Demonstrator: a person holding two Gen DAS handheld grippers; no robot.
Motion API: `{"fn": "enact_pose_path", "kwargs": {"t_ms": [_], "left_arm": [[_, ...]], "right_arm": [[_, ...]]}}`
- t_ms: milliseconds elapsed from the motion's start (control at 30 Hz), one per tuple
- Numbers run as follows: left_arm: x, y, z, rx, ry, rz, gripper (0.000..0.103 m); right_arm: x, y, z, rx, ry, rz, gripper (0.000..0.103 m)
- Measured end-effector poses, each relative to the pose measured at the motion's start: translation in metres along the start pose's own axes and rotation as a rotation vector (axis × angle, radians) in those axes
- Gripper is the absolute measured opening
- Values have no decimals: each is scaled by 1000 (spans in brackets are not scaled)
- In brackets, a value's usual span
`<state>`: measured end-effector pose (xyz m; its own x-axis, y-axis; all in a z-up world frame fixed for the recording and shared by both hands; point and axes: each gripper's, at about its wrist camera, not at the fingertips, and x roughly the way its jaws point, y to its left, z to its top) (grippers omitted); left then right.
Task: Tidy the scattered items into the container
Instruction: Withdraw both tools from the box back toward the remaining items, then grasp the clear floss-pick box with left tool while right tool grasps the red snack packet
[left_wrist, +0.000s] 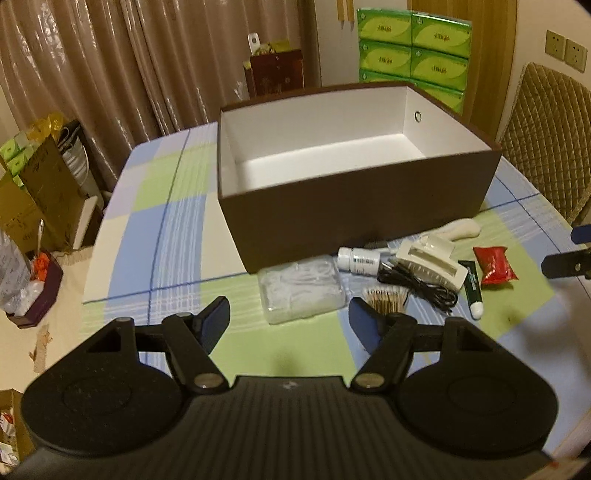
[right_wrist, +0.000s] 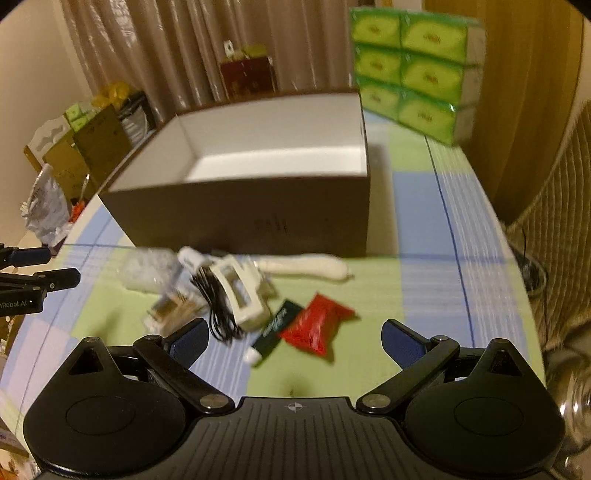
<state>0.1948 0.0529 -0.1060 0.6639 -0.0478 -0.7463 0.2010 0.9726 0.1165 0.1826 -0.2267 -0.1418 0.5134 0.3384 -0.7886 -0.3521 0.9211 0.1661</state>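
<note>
A brown box (left_wrist: 354, 218) with a white, empty inside stands on the table; it also shows in the right wrist view (right_wrist: 258, 218). In front of it lie a clear plastic case (left_wrist: 301, 291), cotton swabs (left_wrist: 386, 297), a white bottle (left_wrist: 356, 260), a cream holder (left_wrist: 432, 264) with a black cable (left_wrist: 417, 286), a cream handle (left_wrist: 461, 229), a dark green tube (left_wrist: 472, 288) and a red packet (left_wrist: 495, 264). My left gripper (left_wrist: 290, 325) is open, just short of the clear case. My right gripper (right_wrist: 295, 341) is open, over the tube (right_wrist: 273, 330) and red packet (right_wrist: 316, 326).
A checked blue and green cloth (left_wrist: 166, 229) covers the table. Green tissue packs (right_wrist: 417, 74) are stacked at the back right. A padded chair (left_wrist: 546, 147) stands at the right edge. Cardboard boxes and bags (left_wrist: 37, 192) sit on the floor to the left.
</note>
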Motion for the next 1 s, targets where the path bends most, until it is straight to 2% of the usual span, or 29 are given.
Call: {"fn": "enact_pose_path", "kwargs": {"t_ms": [167,300,333,400,700,1000], "left_arm": [[9,-1,-5,3,5,-8,68],[18,-1,-5,-6,12,-13,68],[20,0,-4,-9,15,-13,68],[25,0,-4,-14,17,-11,68],[42,3,-3,-20,39,-16,68],[62,7,1,-38,68,-14,68]], "right_arm": [[9,-5,-10,16,12,-17,94],[22,-8,-11,46,27,-38,83],[25,-9,-12,54,31,-50,74],[34,-12,-11,77,46,-67,68],[55,-24,-9,174,62,-66,59],[79,-27,-2,191,70,-87,53]]}}
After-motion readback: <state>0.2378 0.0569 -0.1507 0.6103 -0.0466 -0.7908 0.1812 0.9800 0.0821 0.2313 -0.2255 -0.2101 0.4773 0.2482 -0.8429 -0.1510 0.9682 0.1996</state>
